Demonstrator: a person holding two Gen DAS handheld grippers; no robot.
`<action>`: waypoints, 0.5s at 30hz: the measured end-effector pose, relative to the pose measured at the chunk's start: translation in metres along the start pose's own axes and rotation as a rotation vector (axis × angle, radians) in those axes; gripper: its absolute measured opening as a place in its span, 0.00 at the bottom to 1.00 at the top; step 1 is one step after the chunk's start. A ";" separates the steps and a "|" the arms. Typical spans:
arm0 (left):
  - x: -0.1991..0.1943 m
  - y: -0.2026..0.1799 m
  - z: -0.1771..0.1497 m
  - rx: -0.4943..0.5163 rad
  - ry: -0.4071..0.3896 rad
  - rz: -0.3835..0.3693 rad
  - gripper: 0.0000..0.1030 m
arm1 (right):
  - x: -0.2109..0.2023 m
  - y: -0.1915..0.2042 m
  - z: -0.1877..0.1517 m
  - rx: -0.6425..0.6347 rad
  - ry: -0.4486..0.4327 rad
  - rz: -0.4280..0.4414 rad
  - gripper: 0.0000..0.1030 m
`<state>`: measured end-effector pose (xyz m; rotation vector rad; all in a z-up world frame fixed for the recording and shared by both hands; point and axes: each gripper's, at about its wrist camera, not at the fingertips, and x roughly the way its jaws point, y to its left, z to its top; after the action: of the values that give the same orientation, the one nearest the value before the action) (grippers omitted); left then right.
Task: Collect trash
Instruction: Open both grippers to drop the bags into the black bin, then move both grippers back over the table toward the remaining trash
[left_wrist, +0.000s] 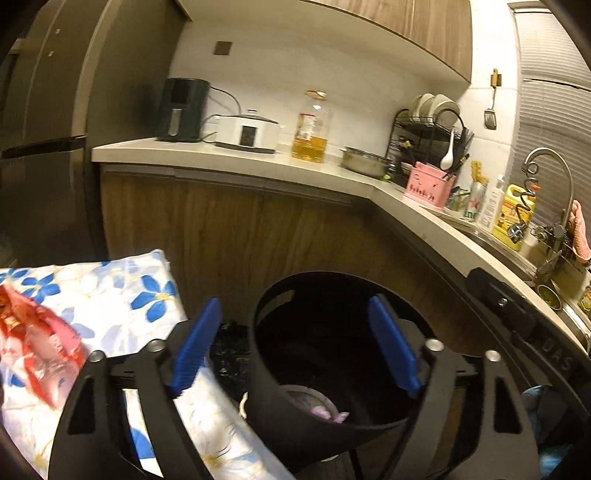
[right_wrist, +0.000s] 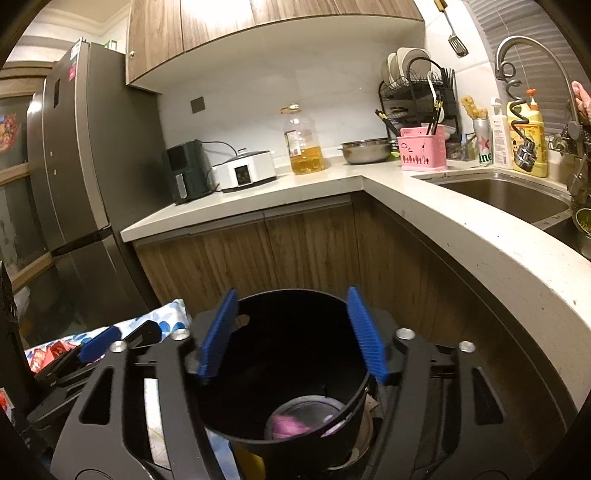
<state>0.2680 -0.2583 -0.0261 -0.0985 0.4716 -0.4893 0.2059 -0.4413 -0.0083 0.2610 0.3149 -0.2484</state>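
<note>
A black round trash bin (left_wrist: 332, 354) stands on the floor by the wooden cabinets; it also shows in the right wrist view (right_wrist: 284, 369). A cup-like container with pink scraps (right_wrist: 295, 421) lies at its bottom. My left gripper (left_wrist: 295, 347) is open and empty, hovering over the bin's left rim. My right gripper (right_wrist: 291, 336) is open and empty, directly above the bin's mouth. A red and white wrapper (left_wrist: 37, 347) lies on a blue-flowered cloth (left_wrist: 122, 291) to the left of the bin. The left gripper's blue finger (right_wrist: 99, 347) shows at the left of the right wrist view.
An L-shaped counter (right_wrist: 424, 206) runs above the bin, with an air fryer (right_wrist: 184, 170), a white cooker (right_wrist: 245, 170), an oil bottle (right_wrist: 303, 144), a steel bowl (right_wrist: 365, 149), a pink caddy (right_wrist: 421, 153) and a sink (right_wrist: 509, 195). A fridge (right_wrist: 74, 166) stands at the left.
</note>
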 end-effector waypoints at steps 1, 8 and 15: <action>-0.004 0.002 -0.001 0.001 -0.001 0.006 0.83 | -0.003 0.002 -0.001 -0.005 -0.001 -0.003 0.69; -0.037 0.014 -0.020 0.018 0.002 0.091 0.89 | -0.032 0.014 -0.016 -0.041 -0.029 -0.028 0.81; -0.080 0.035 -0.038 0.000 -0.025 0.205 0.93 | -0.058 0.027 -0.032 -0.041 -0.029 0.015 0.87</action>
<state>0.2040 -0.1887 -0.0340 -0.0559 0.4519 -0.2870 0.1511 -0.3952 -0.0129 0.2185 0.2888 -0.2306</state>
